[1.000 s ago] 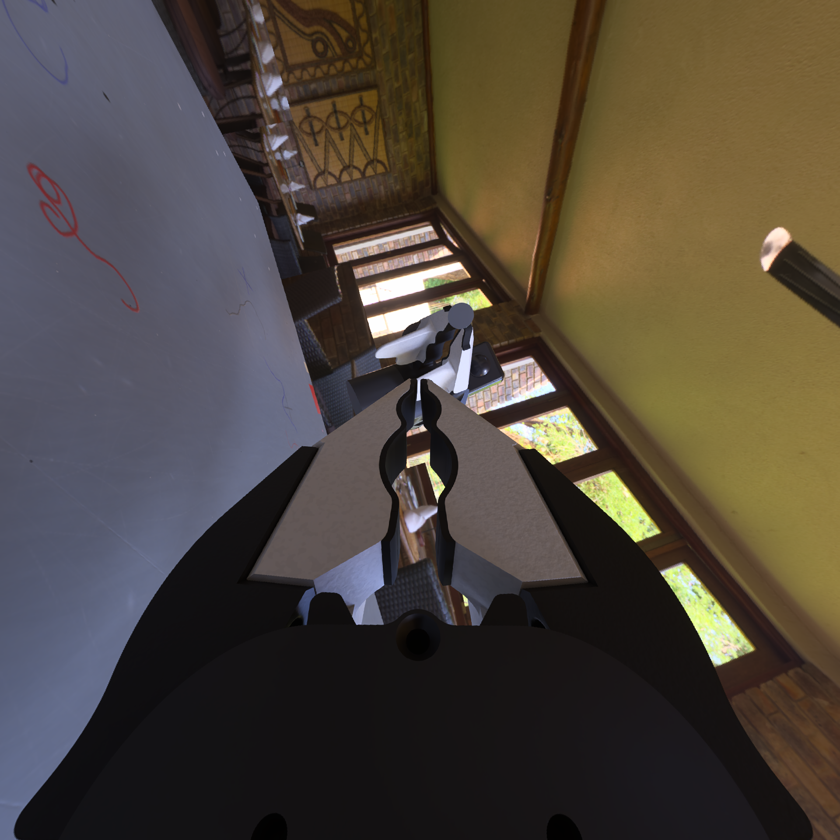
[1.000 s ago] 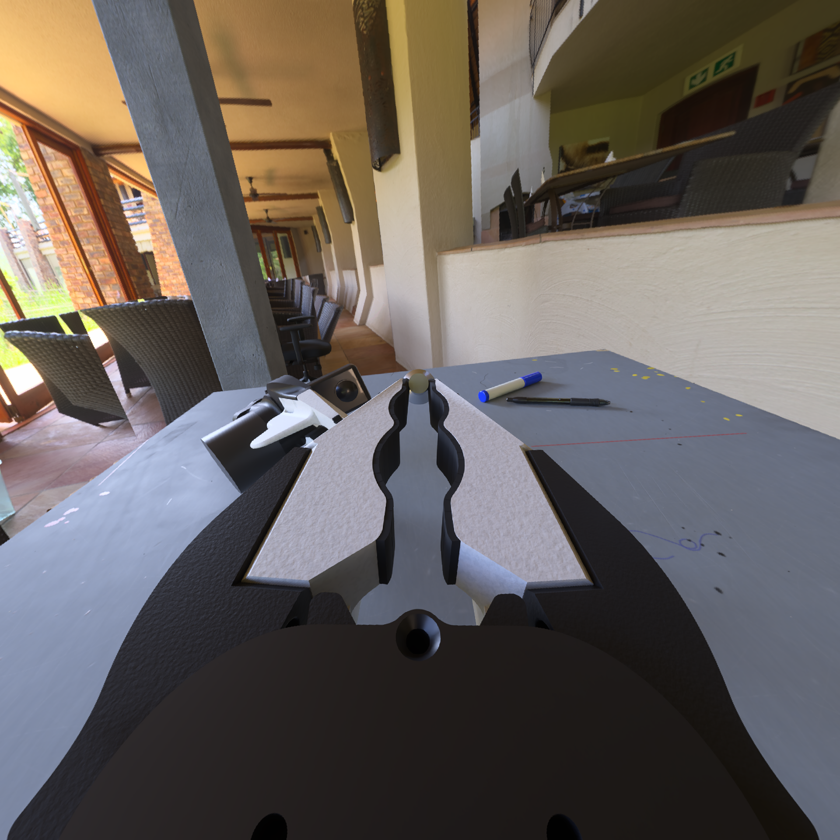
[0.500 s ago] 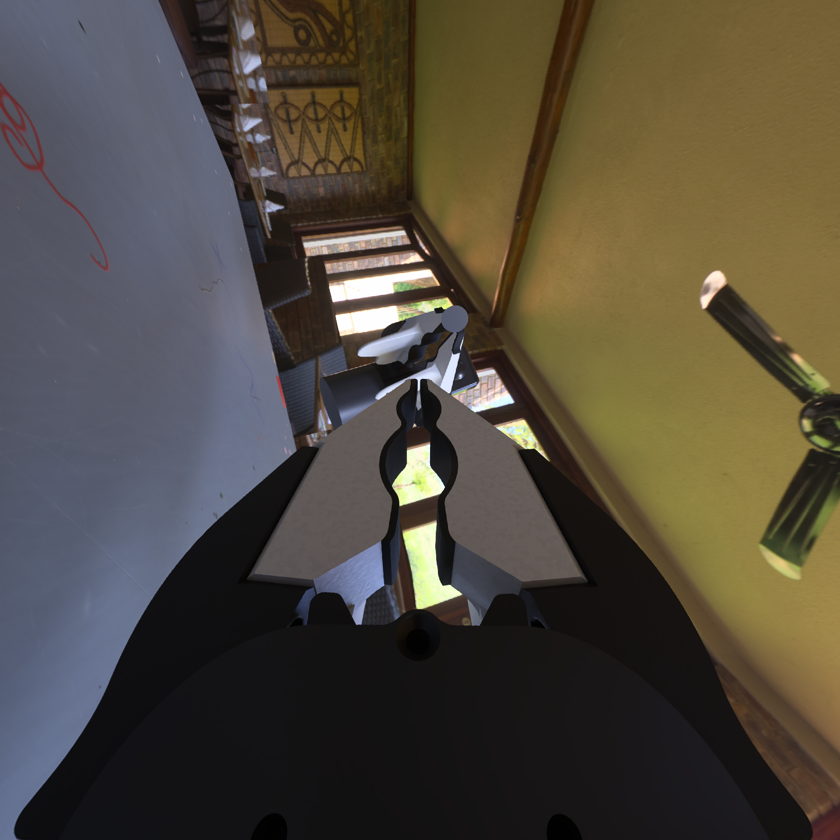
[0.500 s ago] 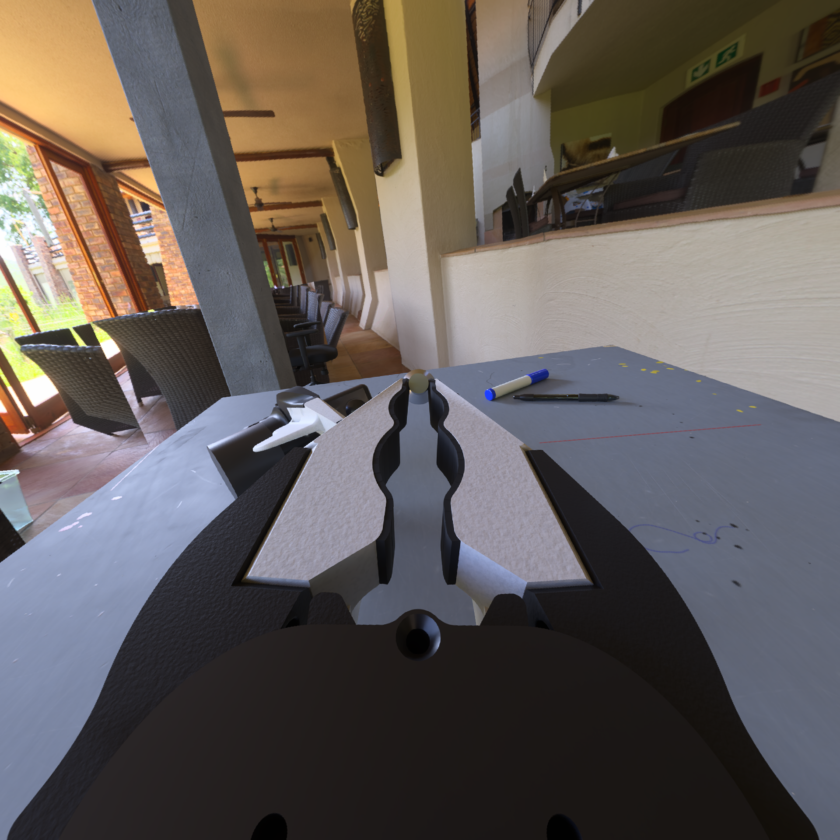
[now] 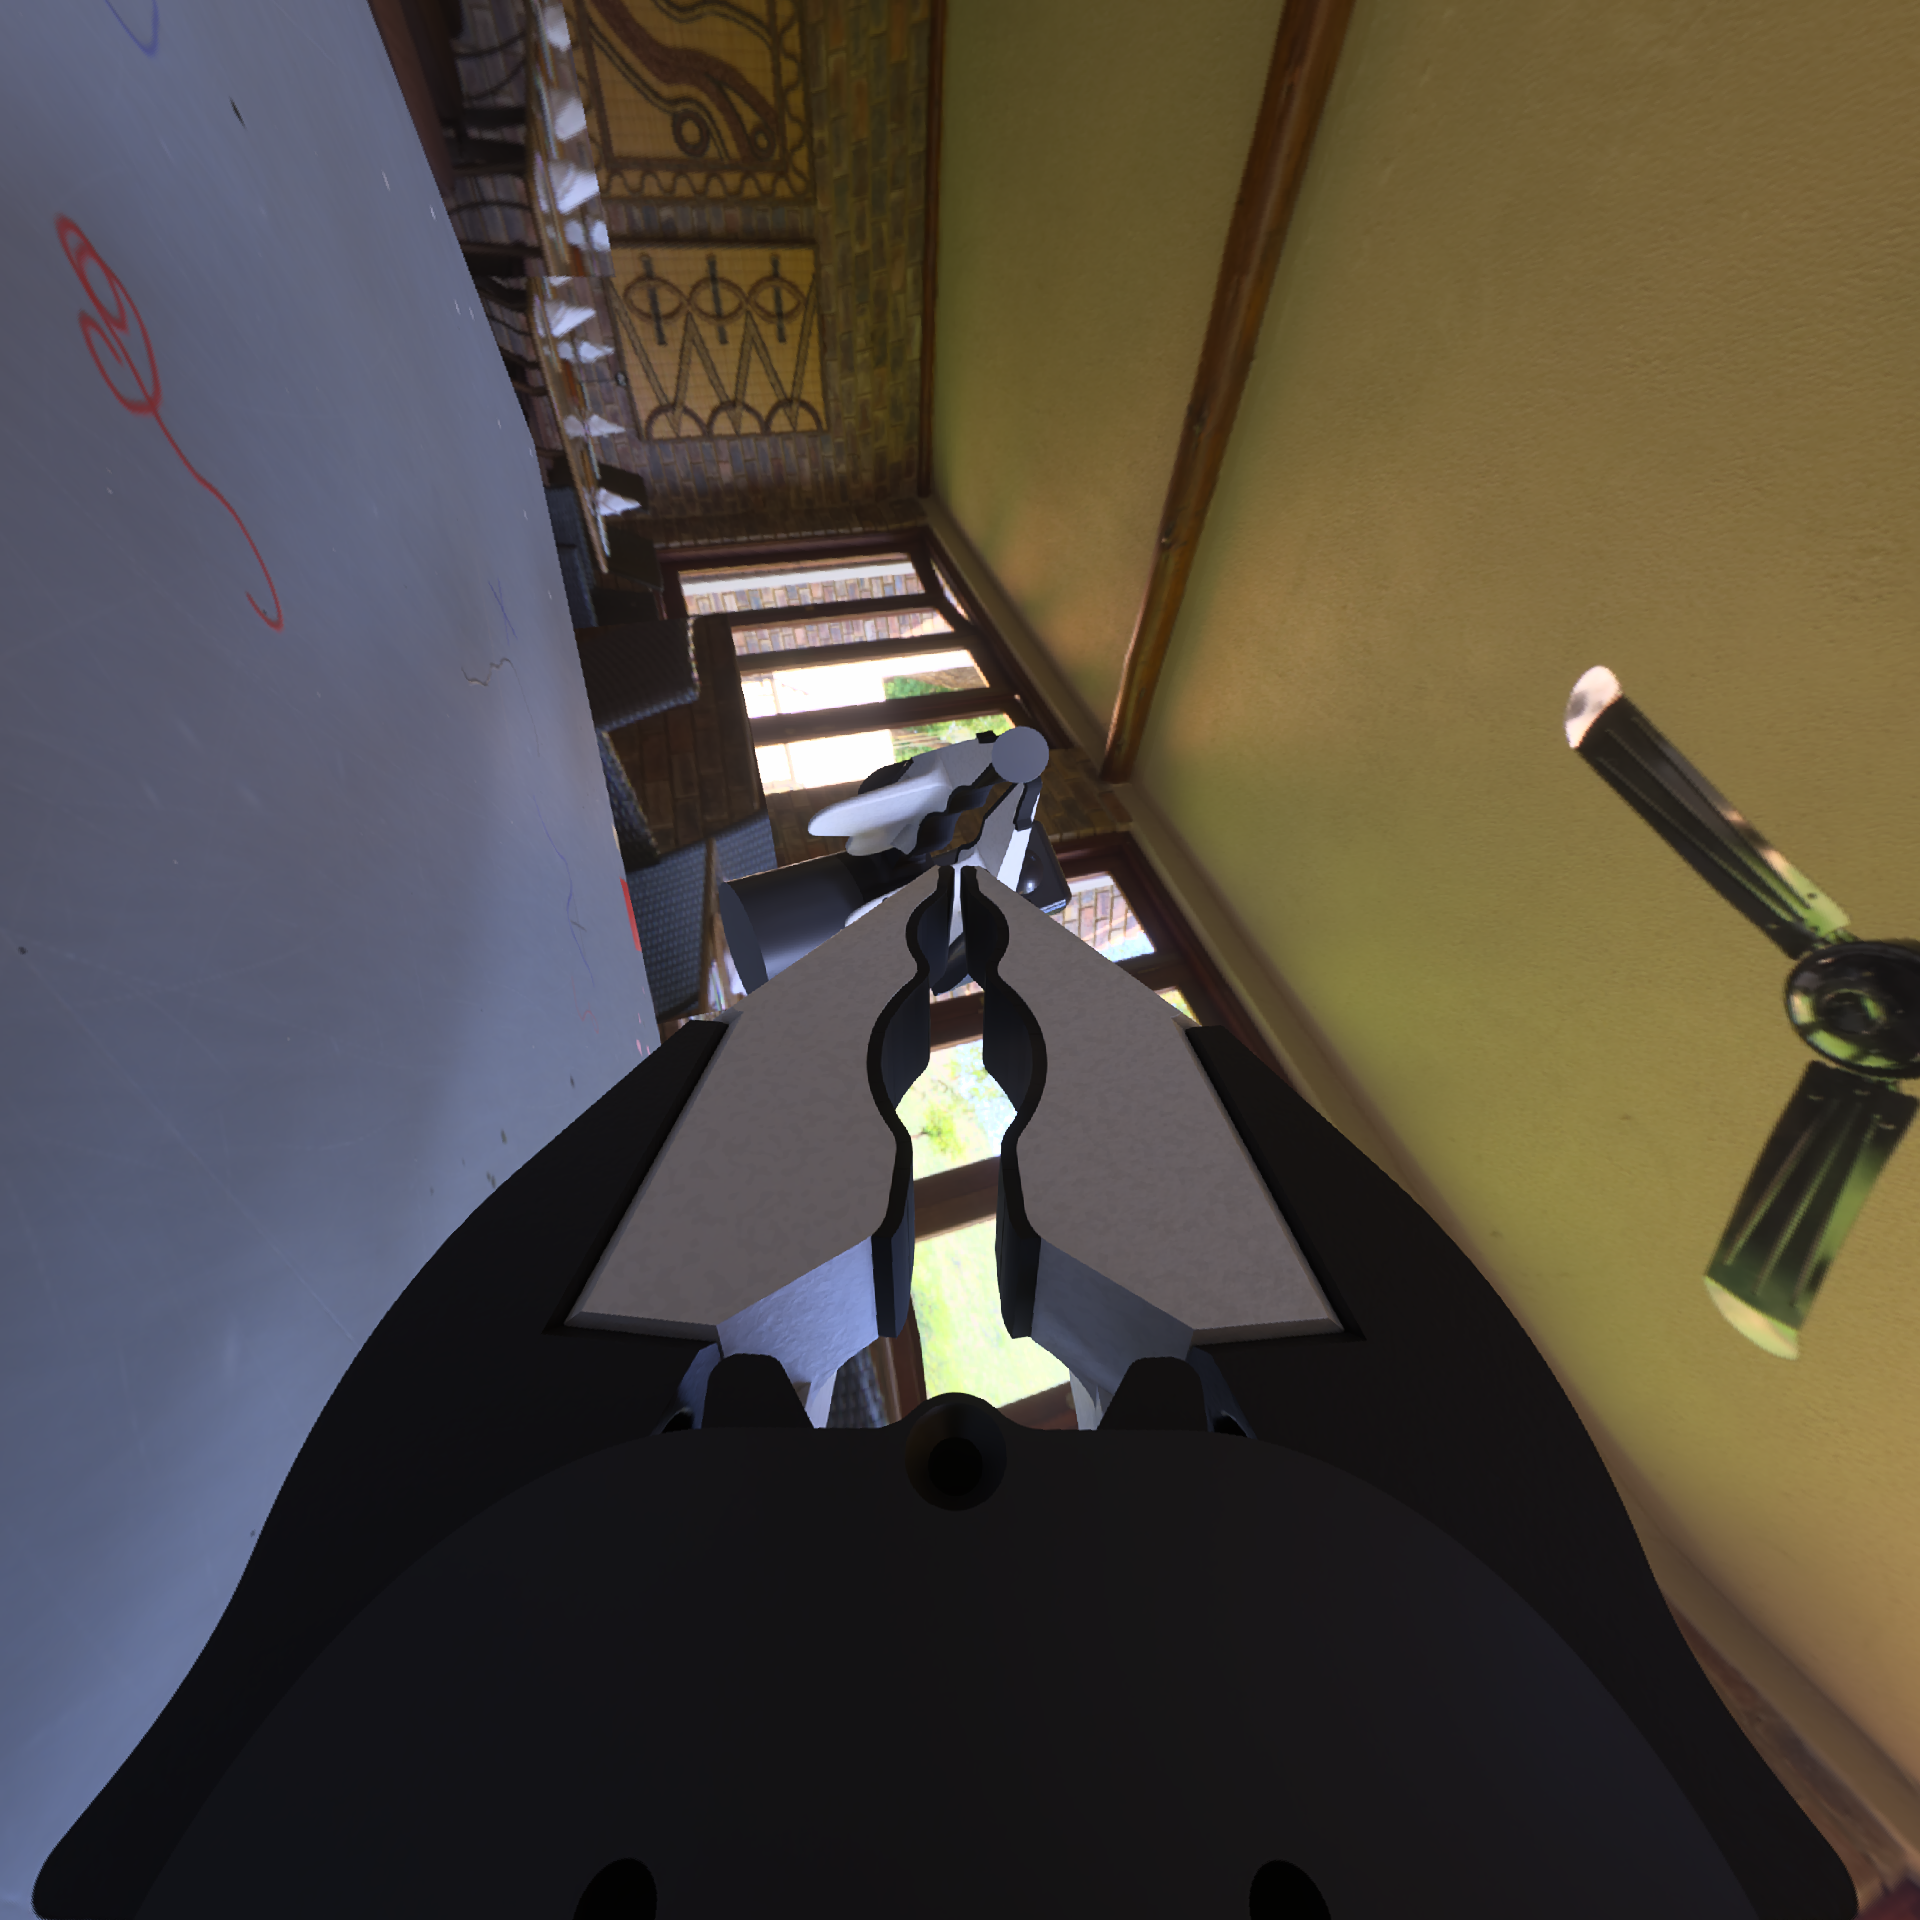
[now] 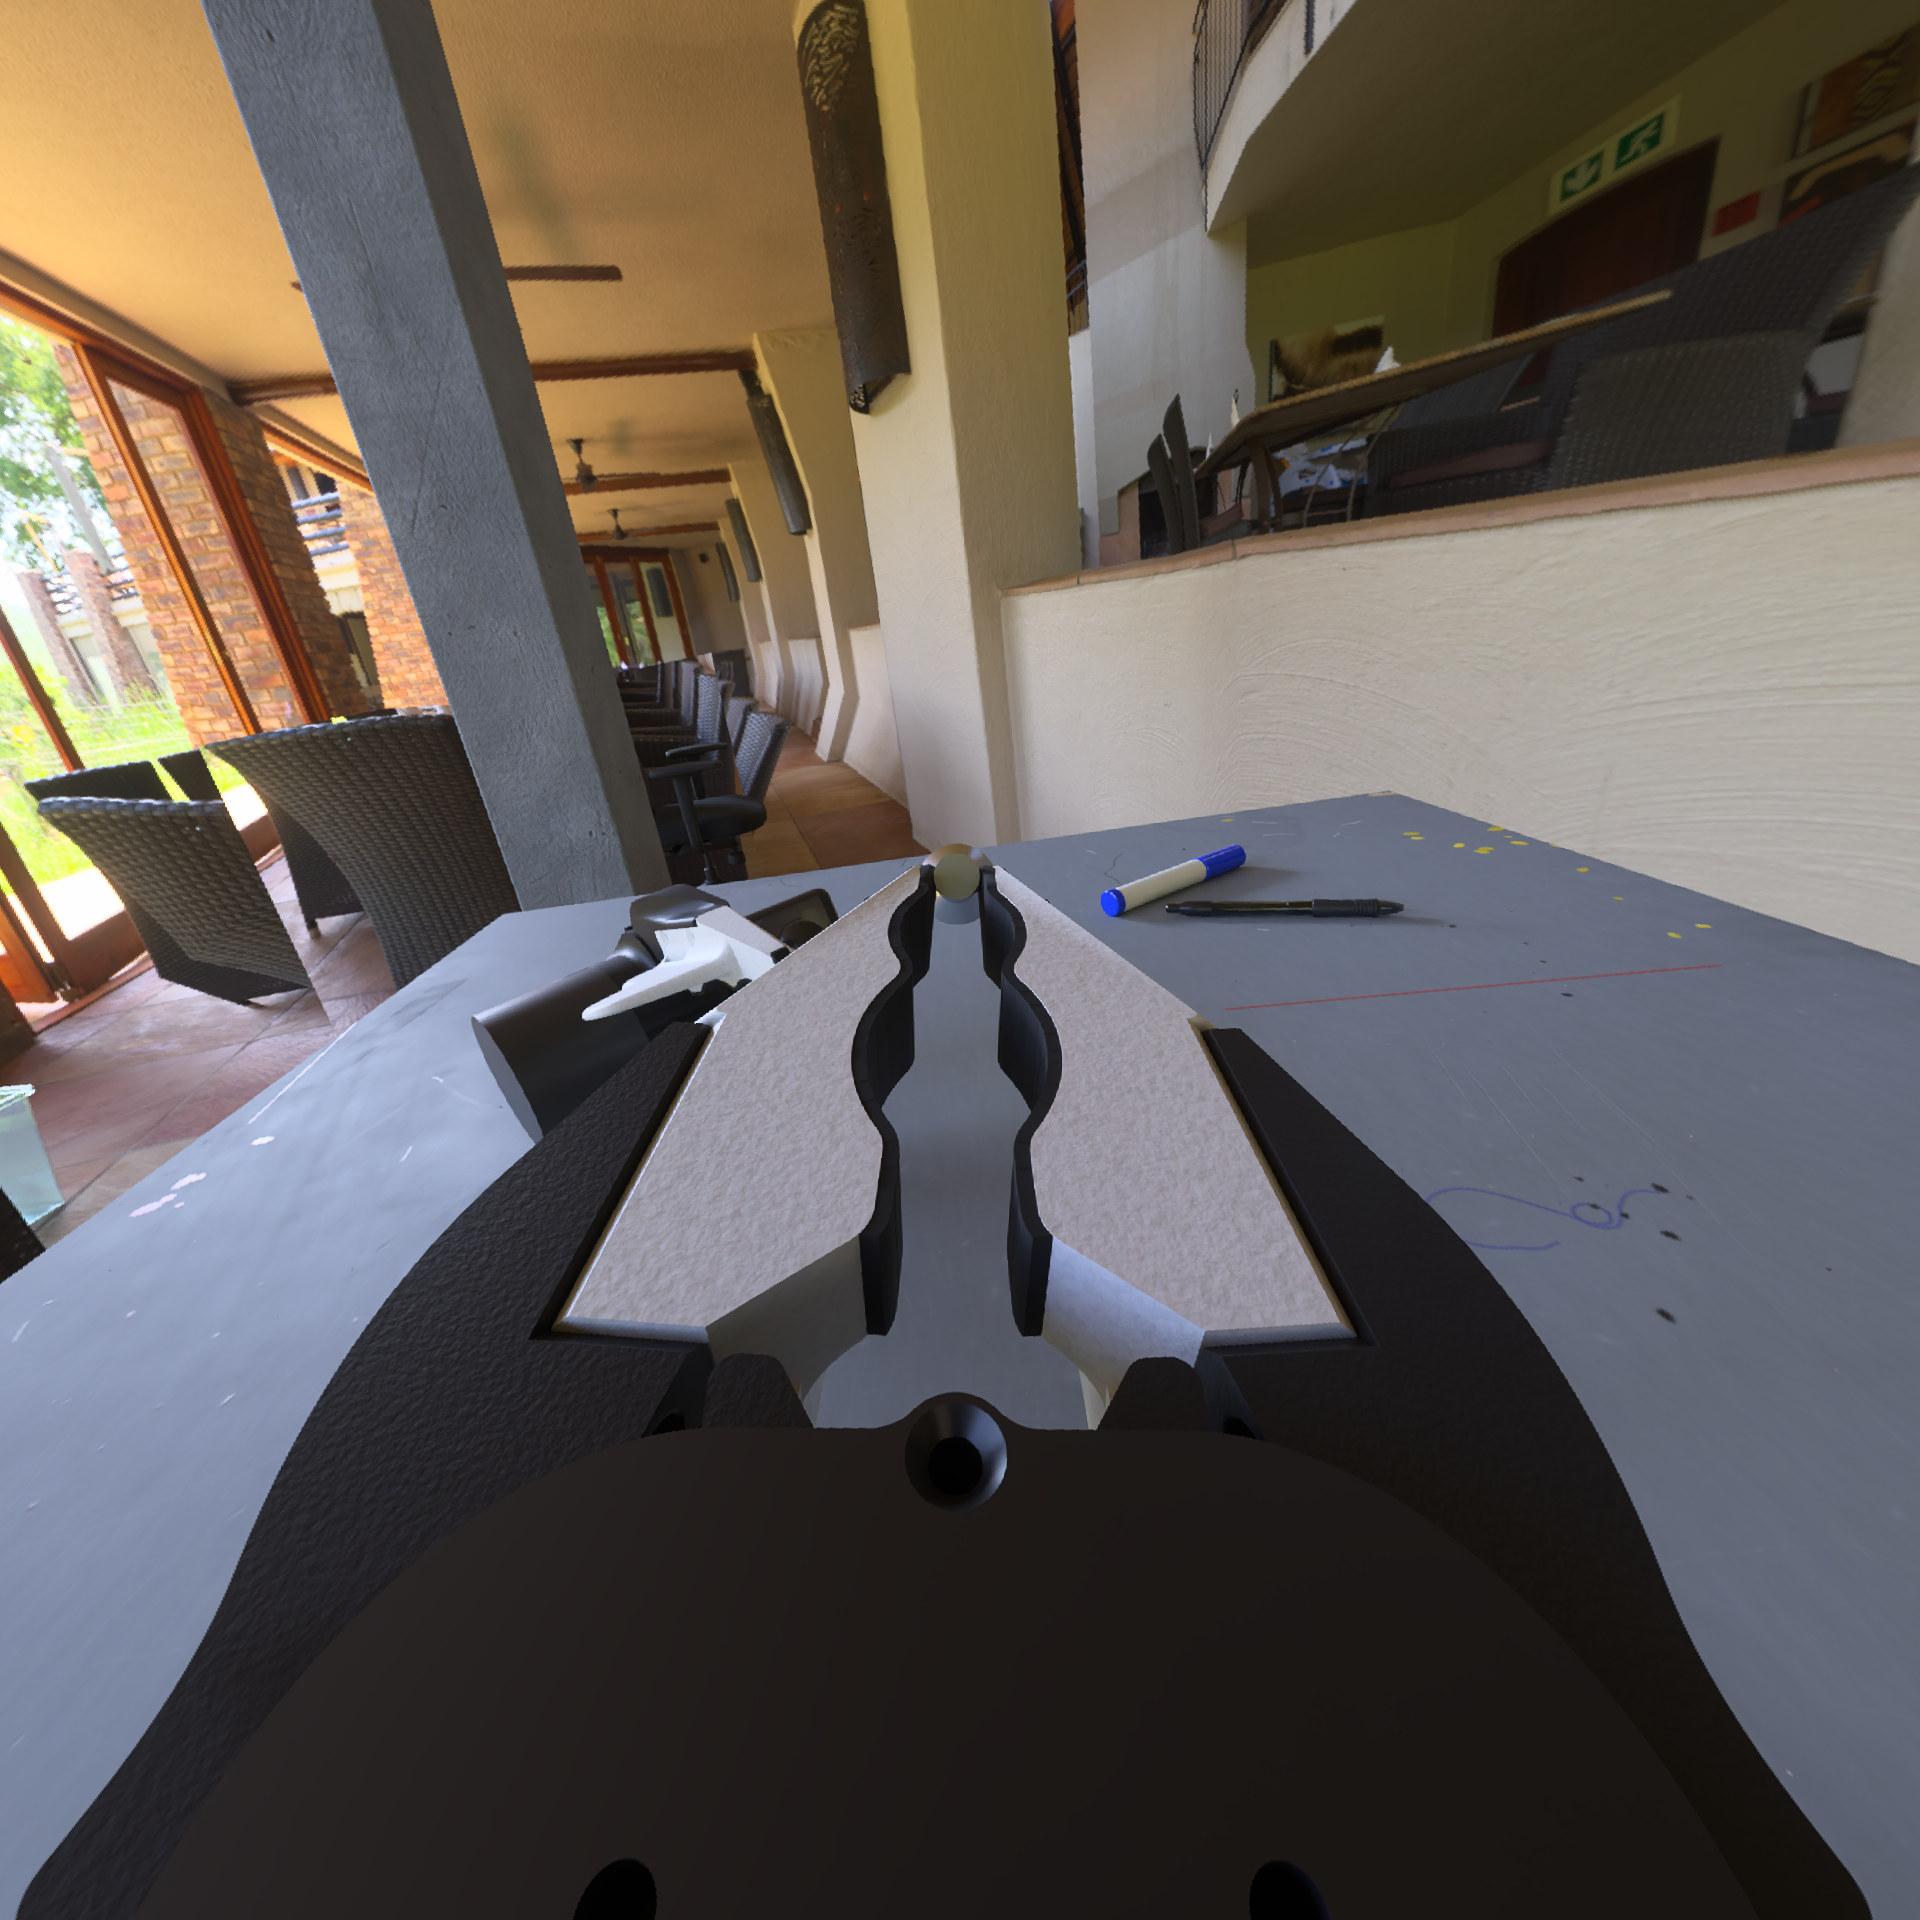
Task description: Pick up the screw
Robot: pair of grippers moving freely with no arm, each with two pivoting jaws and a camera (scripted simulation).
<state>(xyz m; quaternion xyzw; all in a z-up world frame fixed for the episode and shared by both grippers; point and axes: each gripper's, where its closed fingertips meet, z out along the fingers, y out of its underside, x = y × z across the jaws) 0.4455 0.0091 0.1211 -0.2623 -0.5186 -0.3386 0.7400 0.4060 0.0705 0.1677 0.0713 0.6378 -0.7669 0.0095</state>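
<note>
The screw [image 6: 956, 871] shows as a small round pale head pinched between the tips of my right gripper [image 6: 957, 885], which is shut on it just above the grey table [image 6: 1455, 1091]. In the left wrist view the same screw [image 5: 1020, 753] is a grey disc at the tip of the right gripper [image 5: 971, 798], away from the table [image 5: 260, 935]. My left gripper [image 5: 956, 883] is rolled on its side, its fingers shut with nothing between them. It also shows in the right wrist view [image 6: 665, 971], low at the table's left.
A blue-capped marker [image 6: 1174, 881] and a black pen [image 6: 1283, 908] lie on the far right of the table. The far table edge is just beyond the screw. A grey pillar [image 6: 436, 468] and wicker chairs [image 6: 343, 831] stand beyond.
The left gripper's view has swung, bringing a ceiling fan into sight. The right gripper has stayed almost still, shut on the screw.
</note>
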